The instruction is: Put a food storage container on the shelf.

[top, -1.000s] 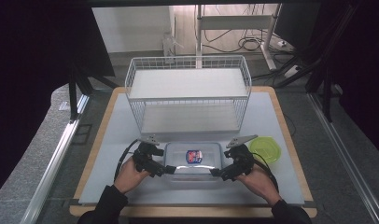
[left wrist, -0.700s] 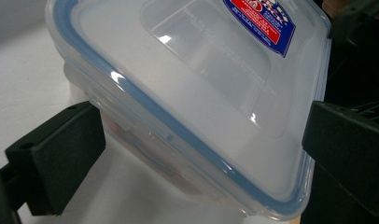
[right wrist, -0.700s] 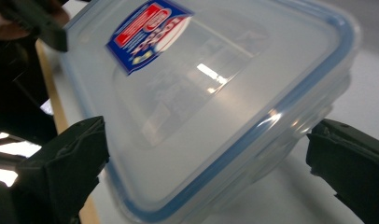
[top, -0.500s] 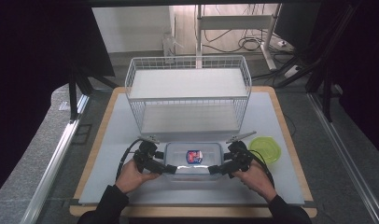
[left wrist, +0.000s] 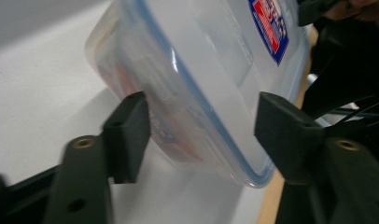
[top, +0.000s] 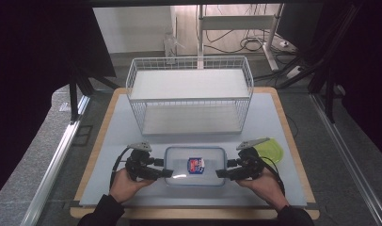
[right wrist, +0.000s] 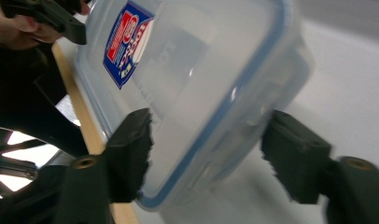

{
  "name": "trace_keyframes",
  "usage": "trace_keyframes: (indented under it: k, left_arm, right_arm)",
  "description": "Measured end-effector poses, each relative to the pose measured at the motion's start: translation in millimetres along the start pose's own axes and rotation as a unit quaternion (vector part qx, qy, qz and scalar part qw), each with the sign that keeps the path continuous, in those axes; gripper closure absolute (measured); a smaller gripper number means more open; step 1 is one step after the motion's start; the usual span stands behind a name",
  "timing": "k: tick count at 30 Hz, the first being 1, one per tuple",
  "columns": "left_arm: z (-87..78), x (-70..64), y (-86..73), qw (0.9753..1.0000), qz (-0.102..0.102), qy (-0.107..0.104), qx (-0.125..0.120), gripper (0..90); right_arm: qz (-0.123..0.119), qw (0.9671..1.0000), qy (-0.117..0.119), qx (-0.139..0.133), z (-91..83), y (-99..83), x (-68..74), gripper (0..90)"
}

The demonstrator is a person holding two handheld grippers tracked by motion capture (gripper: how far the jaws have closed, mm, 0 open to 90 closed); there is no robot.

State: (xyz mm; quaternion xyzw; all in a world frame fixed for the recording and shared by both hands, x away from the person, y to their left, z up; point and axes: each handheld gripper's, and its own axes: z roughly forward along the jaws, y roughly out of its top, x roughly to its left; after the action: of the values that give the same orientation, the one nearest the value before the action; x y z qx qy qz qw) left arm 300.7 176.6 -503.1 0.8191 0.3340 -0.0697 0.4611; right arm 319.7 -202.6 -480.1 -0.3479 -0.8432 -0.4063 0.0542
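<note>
Clear box (top: pixel 194 165) low in the middle of the high view, flat on the grey mat (top: pixel 274 117). Lid on, blue rim round it, small red and blue sticker (top: pixel 195 164) on top. Something red and white inside, seen through the wall in the left gripper view; too blurry to tell what.

Left gripper (top: pixel 166 173) at the box's left end, held by a hand (top: pixel 125 184) at the lower left. Jaws apart, one on each side of the box's corner (left wrist: pixel 253 172) in the left gripper view. One jaw close against the wall, the other just off the lid. Cannot tell if touching.

Right gripper (top: pixel 220 173) at the box's right end, held by a hand (top: pixel 264 184) at the lower right. Jaws apart here too, wide round the box's end (right wrist: pixel 215 116) in the right gripper view. Not closed on it.

Green lid (top: pixel 270 149) flat on the mat, right of the box, just behind the right gripper.

White wire basket (top: pixel 189 101) in the middle of the high view, behind the box and well apart from it. Two white shelves inside, both bare.
</note>
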Motion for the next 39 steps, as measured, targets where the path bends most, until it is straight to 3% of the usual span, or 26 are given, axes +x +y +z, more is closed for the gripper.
trace_keyframes:
  k: [3, 6, 8, 11, 15, 18, 21, 24, 30, 39]
  left_arm:
    - [-3.8, 0.9, -4.3, 0.9999, -0.003, -0.012, -0.011, 44.7]
    - [-4.2, -1.3, -7.2, 0.9997, -0.006, -0.01, -0.021, 45.8]
    - [-5.3, -1.4, -9.2, 0.9994, -0.013, -0.013, -0.028, 47.3]
    - [-7.4, 5.1, -13.9, 0.9974, -0.037, -0.041, -0.046, 52.0]
    - [-7.0, 7.0, -13.0, 0.9965, -0.053, -0.044, -0.048, 53.3]
    - [-7.2, 4.2, -11.1, 0.9965, -0.058, -0.032, -0.051, 53.9]
    - [-7.8, -1.7, -7.8, 0.9971, -0.048, -0.003, -0.058, 54.5]
    - [-7.3, -4.3, -5.5, 0.997, -0.046, 0.016, -0.06, 53.9]
    - [-11.0, -7.1, -2.7, 0.9957, -0.044, 0.028, -0.077, 53.6]
    - [-23.7, -13.9, 8.8, 0.9933, -0.037, 0.035, -0.104, 54.0]
  right_arm:
    - [-0.001, 0.9998, 0.015, -0.012, -5.1, -4.2, -1.8, 42.2]
    - [-0.002, 0.9998, 0.012, -0.015, -6.3, -5.5, 0.1, 43.0]
    - [0.005, 0.9997, 0.013, -0.019, -6.7, -5.9, 0.1, 44.4]
    - [0.019, 0.9992, 0.023, -0.026, -8.0, -6.8, -2.7, 46.8]
    - [0.027, 0.9987, 0.03, -0.032, -7.6, -7.4, -5.4, 47.2]
    - [0.029, 0.9987, 0.023, -0.036, -8.6, -7.3, -3.0, 48.4]
    - [0.042, 0.9976, 0.018, -0.051, -10.4, -8.2, -1.7, 52.7]
    - [0.031, 0.9976, 0.009, -0.061, -11.4, -8.2, 1.2, 53.8]
    - [0.02, 0.9974, -0.013, -0.068, -10.0, -5.9, 7.1, 52.9]
    - [-0.007, 0.996, -0.02, -0.086, -21.9, 10.7, 14.3, 52.8]
